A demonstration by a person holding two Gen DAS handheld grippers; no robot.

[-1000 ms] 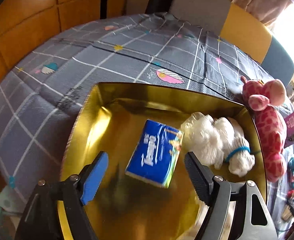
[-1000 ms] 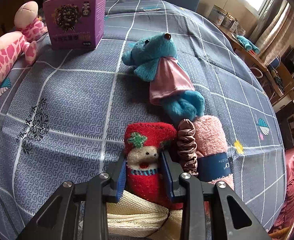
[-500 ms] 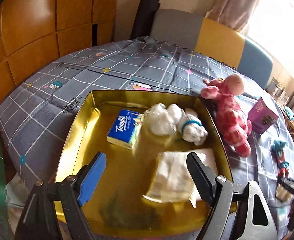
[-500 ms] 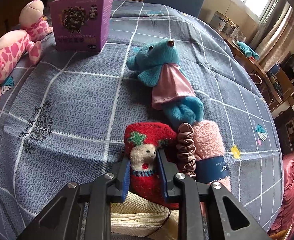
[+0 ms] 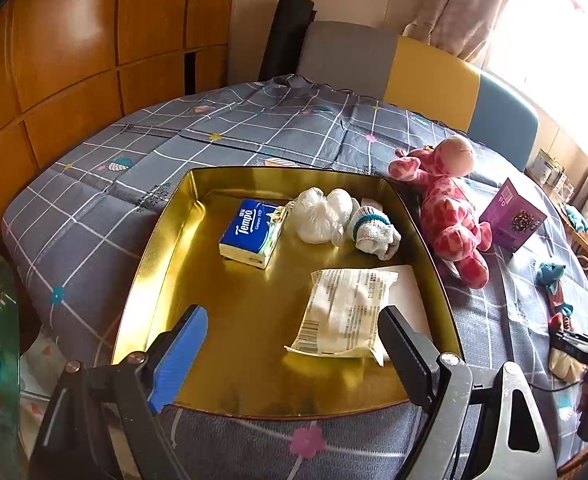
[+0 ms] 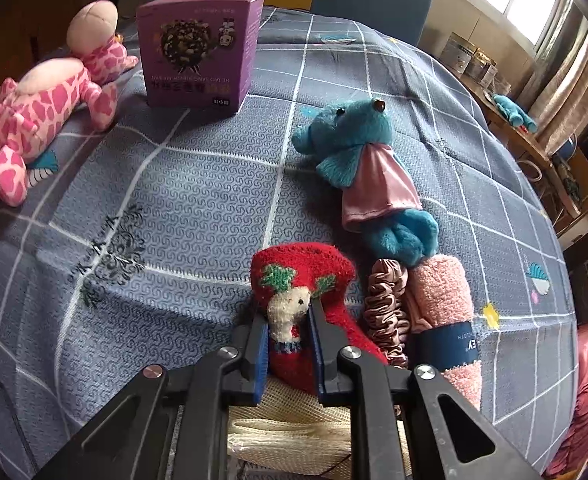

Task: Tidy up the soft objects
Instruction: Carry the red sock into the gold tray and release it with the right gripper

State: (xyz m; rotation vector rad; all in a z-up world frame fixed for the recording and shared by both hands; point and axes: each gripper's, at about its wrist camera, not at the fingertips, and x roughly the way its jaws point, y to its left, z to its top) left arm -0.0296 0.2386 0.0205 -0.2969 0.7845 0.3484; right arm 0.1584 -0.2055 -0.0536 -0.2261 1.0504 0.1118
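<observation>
My right gripper (image 6: 288,322) is shut on a red Christmas sock (image 6: 306,276) lying on the grey checked tablecloth. Beside the sock lie a brown satin scrunchie (image 6: 386,308), a rolled pink towel (image 6: 446,312) and a teal plush elephant (image 6: 358,152). My left gripper (image 5: 294,332) is open and empty above the near edge of a gold tray (image 5: 165,248). The tray holds a blue Tempo tissue pack (image 5: 251,228), a white plastic-wrapped bundle (image 5: 318,218), a white sock (image 5: 374,232) and a white packet (image 5: 346,312).
A pink spotted giraffe plush (image 5: 450,208) lies right of the tray, also in the right wrist view (image 6: 41,112). A purple box (image 6: 197,50) stands next to it. A cream mesh bag (image 6: 289,420) lies under my right gripper. Chairs stand behind the table.
My left gripper pulled back and up from the tray, leaving the tissue pack there. My right gripper closed tighter on the red sock.
</observation>
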